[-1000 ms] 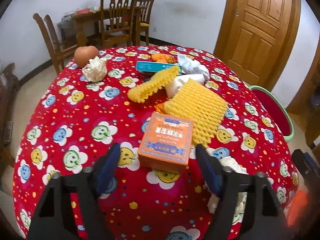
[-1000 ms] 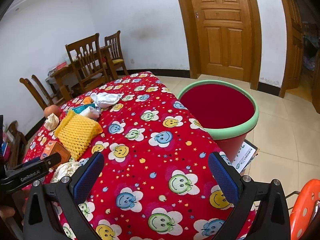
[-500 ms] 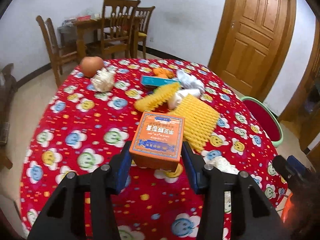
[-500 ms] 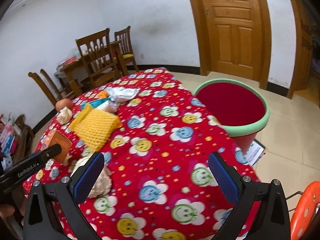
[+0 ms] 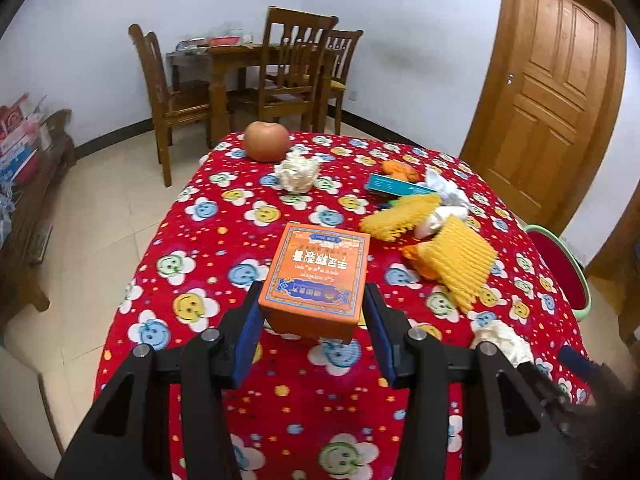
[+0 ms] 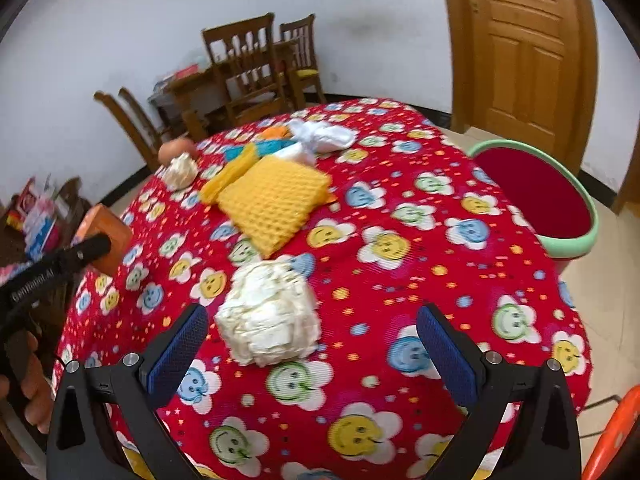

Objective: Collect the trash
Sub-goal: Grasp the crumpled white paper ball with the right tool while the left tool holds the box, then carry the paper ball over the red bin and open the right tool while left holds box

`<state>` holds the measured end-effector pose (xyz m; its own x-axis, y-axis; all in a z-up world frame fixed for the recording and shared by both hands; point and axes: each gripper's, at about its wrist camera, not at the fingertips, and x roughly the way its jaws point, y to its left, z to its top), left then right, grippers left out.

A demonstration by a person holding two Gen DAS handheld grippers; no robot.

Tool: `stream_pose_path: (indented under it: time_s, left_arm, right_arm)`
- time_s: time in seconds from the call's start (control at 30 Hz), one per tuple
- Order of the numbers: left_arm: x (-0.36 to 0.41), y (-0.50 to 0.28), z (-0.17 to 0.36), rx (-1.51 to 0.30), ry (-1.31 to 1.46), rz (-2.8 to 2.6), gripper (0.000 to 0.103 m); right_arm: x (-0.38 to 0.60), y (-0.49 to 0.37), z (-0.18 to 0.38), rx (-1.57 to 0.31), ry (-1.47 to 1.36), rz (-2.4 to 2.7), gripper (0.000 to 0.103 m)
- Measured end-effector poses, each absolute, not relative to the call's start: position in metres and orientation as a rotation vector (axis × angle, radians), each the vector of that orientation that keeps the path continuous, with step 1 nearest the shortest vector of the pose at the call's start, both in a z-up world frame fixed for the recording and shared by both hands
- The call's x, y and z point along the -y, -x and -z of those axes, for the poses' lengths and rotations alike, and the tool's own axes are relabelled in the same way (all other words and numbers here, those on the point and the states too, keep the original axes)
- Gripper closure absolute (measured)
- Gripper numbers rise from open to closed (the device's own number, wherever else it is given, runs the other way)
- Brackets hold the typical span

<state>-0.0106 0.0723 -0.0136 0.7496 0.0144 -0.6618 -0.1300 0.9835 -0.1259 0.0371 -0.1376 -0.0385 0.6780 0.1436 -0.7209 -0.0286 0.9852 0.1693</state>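
Note:
My left gripper is shut on an orange box and holds it above the red smiley tablecloth; the box also shows at the left of the right wrist view. My right gripper is open, with a crumpled white paper wad lying on the cloth between its fingers. Yellow foam nets, white rags, a teal box, a second paper wad and an apple lie farther back. The red bin with a green rim stands right of the table.
Wooden chairs and a small table stand by the far wall. A wooden door is behind the bin. An orange stool is at the lower right. Shelves with boxes stand at the left.
My left gripper closed on the orange box and lifted it off the cloth. My right gripper swung left from the bin side and came down around the near paper wad.

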Motion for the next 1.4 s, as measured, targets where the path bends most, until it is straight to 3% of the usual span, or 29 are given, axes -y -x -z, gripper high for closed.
stream_pose_path:
  time_s: [0.2, 0.3, 0.37, 0.47, 0.73, 1.4]
  left_arm:
    - [-0.081, 0.012, 0.02, -0.728, 0.182, -0.094, 0.054]
    - [-0.082, 0.011, 0.023, -0.734, 0.187, -0.091, 0.054]
    - [-0.081, 0.01, 0.024, -0.737, 0.186, -0.086, 0.054]
    - [-0.079, 0.009, 0.026, -0.742, 0.187, -0.076, 0.054]
    - [-0.069, 0.008, 0.027, -0.749, 0.176, -0.045, 0.054]
    - [-0.004, -0.012, -0.006, -0.718, 0.14, 0.147, 0.054]
  right_arm:
    - [0.122, -0.047, 0.052, -0.864, -0.11, -0.111, 0.001]
    - [0.119, -0.05, 0.058, -0.888, -0.115, -0.133, 0.022]
    - [0.12, -0.053, 0.063, -0.917, -0.144, -0.163, 0.044]
    - [0.121, -0.051, 0.064, -0.916, -0.16, -0.172, 0.053]
    - [0.125, -0.048, 0.063, -0.908, -0.188, -0.18, 0.062]
    - [0.189, -0.043, 0.011, -0.738, -0.191, -0.061, 0.063]
